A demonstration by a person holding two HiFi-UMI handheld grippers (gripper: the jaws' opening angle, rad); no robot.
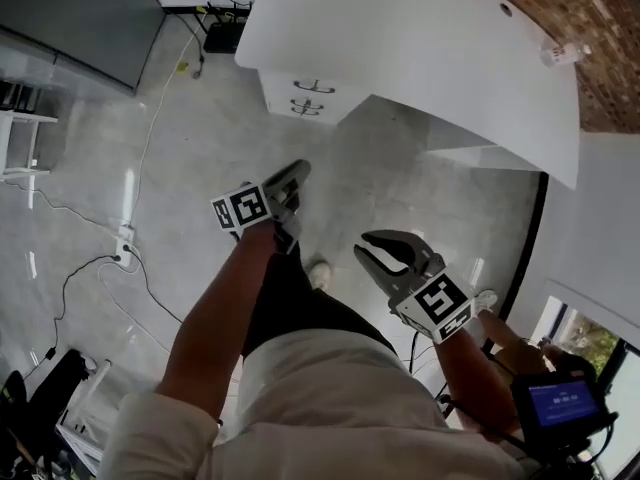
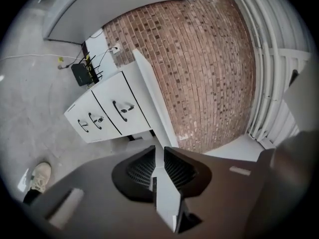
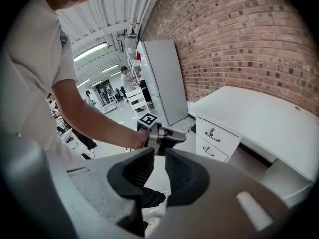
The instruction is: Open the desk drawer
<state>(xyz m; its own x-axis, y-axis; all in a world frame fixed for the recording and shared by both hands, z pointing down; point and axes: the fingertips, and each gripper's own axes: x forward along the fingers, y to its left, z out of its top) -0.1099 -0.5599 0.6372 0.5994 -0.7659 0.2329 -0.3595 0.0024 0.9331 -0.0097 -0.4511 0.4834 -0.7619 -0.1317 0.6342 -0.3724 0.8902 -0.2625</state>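
Note:
A white desk [image 1: 420,38] stands ahead against a brick wall. Under its left end is a white drawer unit [image 1: 305,96] with dark handles, all drawers closed; it also shows in the left gripper view [image 2: 107,114] and the right gripper view [image 3: 217,138]. My left gripper [image 1: 297,173] hangs in the air short of the unit and points toward it. Its jaws [image 2: 159,151] stand slightly apart with nothing between them. My right gripper [image 1: 372,248] is lower and to the right, farther from the desk. It is open and empty [image 3: 159,156], and it sees the left gripper [image 3: 167,136] ahead.
Cables and a power strip [image 1: 125,243] lie on the grey floor at left. A black box [image 1: 222,36] sits by the wall behind the drawer unit. A small bottle [image 1: 562,53] lies on the desk's far right. A tall white cabinet [image 3: 159,78] stands beyond the desk.

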